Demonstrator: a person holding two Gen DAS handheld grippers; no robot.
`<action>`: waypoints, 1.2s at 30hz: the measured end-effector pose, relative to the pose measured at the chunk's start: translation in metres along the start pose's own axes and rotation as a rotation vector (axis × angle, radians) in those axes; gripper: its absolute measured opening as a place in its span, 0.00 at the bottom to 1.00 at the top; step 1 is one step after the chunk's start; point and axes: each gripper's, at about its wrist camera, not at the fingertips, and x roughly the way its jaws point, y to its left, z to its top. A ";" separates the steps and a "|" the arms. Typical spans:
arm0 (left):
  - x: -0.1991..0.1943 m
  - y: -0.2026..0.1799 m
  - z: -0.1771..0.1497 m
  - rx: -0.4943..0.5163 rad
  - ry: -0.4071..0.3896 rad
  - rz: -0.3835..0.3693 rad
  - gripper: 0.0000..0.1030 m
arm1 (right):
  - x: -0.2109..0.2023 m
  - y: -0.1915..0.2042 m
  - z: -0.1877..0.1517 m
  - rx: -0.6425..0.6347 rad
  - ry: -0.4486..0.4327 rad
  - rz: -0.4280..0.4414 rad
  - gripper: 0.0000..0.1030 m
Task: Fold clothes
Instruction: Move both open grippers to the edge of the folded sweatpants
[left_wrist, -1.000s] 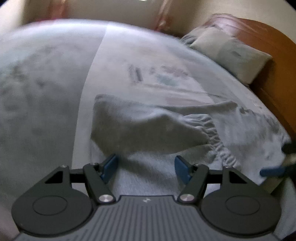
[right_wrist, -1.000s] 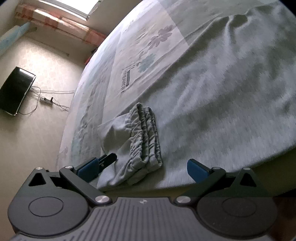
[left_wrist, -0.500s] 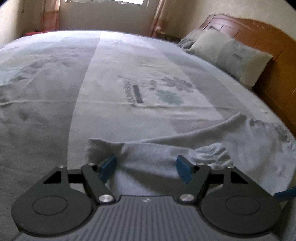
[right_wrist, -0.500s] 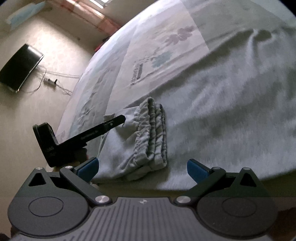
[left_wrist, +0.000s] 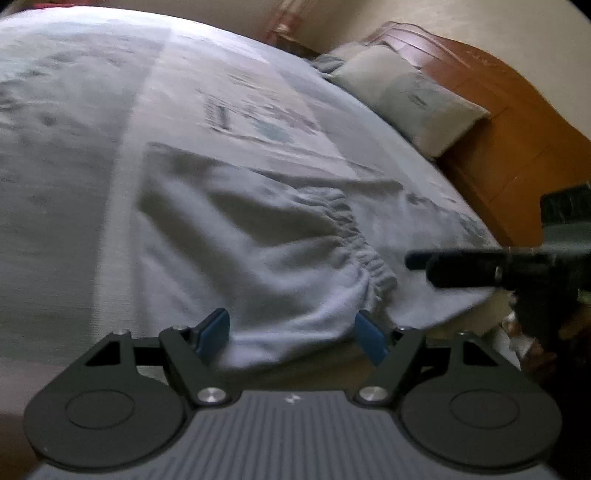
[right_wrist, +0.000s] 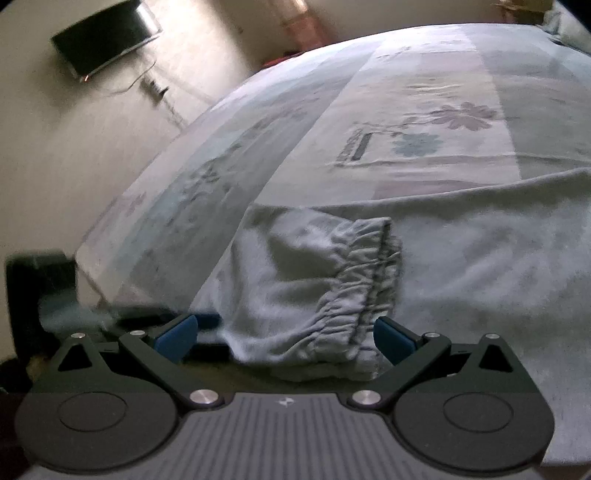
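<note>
A pale grey garment (left_wrist: 258, 251) with a gathered elastic waistband (left_wrist: 365, 254) lies partly folded at the near edge of the bed. My left gripper (left_wrist: 291, 334) is open, its blue pads on either side of the garment's near hem, just above the cloth. In the right wrist view the same garment (right_wrist: 291, 291) shows its ruffled waistband (right_wrist: 365, 280) upward. My right gripper (right_wrist: 284, 334) is open too, straddling the folded edge. The right gripper's dark finger (left_wrist: 480, 271) pokes in from the right of the left wrist view.
A floral bedspread (right_wrist: 406, 122) covers the bed. A pillow (left_wrist: 406, 96) rests against an orange wooden headboard (left_wrist: 517, 122) at the far right. A dark screen (right_wrist: 103, 38) hangs on the wall, with cables below. The bed's near edge drops off just below both grippers.
Both grippers dropped toward the garment's near edge and stayed open. The right view swung from the bed's side onto the waistband; the left view tilted down and right.
</note>
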 end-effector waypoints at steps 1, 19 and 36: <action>-0.010 0.003 0.006 -0.007 -0.040 0.032 0.73 | 0.001 0.004 0.000 -0.027 0.004 -0.003 1.00; -0.036 -0.013 -0.021 0.245 -0.043 0.387 0.76 | 0.056 0.043 -0.008 -0.304 0.077 -0.027 1.00; -0.017 -0.027 -0.046 0.477 -0.018 0.506 0.79 | 0.018 0.046 -0.013 -0.265 0.023 -0.086 1.00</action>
